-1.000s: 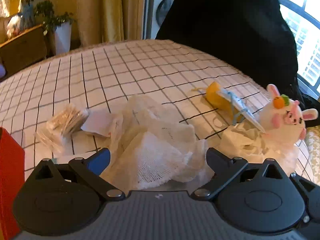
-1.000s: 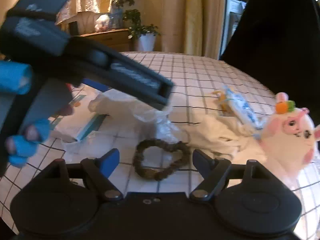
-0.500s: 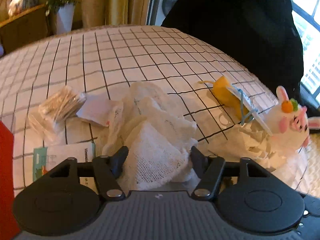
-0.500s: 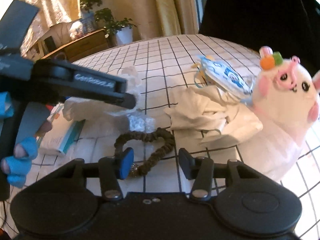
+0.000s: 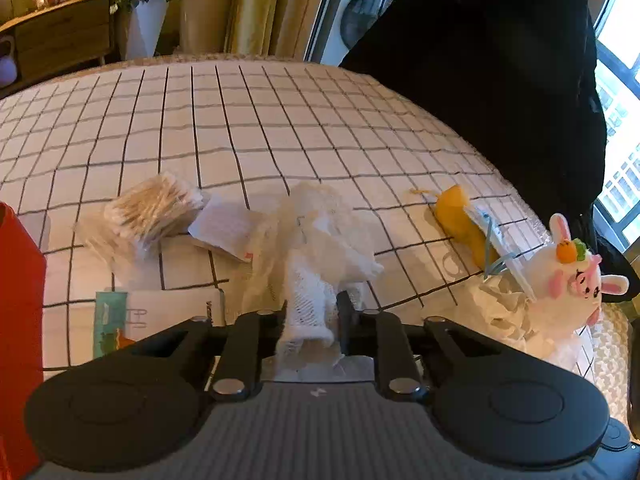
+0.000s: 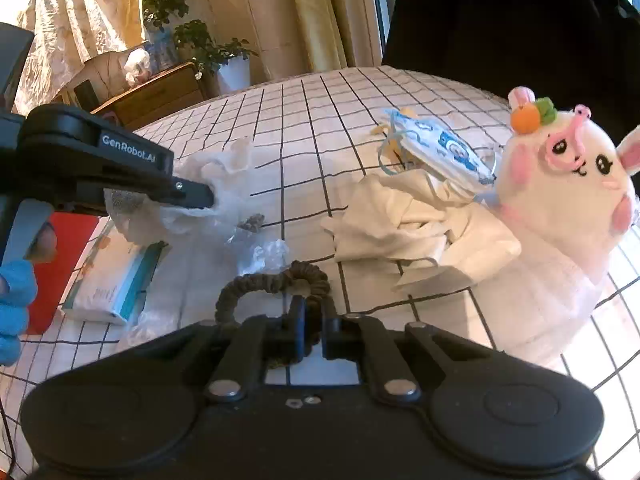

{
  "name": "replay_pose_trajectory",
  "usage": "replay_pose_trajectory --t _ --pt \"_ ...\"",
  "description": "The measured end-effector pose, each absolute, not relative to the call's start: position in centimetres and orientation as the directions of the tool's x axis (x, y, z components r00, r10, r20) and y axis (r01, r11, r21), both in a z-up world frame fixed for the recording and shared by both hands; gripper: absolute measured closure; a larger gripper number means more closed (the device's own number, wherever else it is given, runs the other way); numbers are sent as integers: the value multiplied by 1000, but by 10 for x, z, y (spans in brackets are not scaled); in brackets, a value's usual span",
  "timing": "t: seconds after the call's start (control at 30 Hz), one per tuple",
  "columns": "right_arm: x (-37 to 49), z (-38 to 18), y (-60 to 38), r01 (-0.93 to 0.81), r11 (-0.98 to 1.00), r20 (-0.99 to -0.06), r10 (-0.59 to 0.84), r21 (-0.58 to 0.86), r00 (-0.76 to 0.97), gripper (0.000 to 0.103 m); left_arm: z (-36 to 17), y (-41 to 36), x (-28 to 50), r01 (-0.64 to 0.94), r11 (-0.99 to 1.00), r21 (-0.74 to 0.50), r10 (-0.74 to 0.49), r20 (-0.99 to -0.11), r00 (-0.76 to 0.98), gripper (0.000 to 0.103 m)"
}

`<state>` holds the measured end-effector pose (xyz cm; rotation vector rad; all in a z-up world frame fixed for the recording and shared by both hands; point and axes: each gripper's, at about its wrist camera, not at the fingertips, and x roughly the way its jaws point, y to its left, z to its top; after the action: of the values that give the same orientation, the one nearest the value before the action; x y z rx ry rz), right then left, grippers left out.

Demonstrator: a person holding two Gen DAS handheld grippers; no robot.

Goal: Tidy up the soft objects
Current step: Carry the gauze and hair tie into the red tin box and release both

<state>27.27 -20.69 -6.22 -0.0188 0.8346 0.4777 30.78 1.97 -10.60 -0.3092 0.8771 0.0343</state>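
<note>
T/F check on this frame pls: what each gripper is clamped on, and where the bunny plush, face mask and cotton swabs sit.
1. The left gripper pinches white gauze. True.
2. The right gripper is closing on nothing. False: its jaws are closing on a brown scrunchie.
3. The bunny plush lies beside a face mask. True.
4. The cotton swabs sit on top of the plush. False: they lie on the checked cloth, across the gauze from it.
</note>
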Motion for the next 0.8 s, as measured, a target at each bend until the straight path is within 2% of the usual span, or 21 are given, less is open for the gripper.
replay_pose_trajectory --t 0.33,0.8 --pt "254 -26 -212 -432 893 -634 406 124 658 97 -65 33 280 -110 967 -228 -82 -696 714 88" --pt "222 27 -211 -482 866 -548 468 130 694 97 -4 66 222 -32 968 -247 -141 -648 748 88"
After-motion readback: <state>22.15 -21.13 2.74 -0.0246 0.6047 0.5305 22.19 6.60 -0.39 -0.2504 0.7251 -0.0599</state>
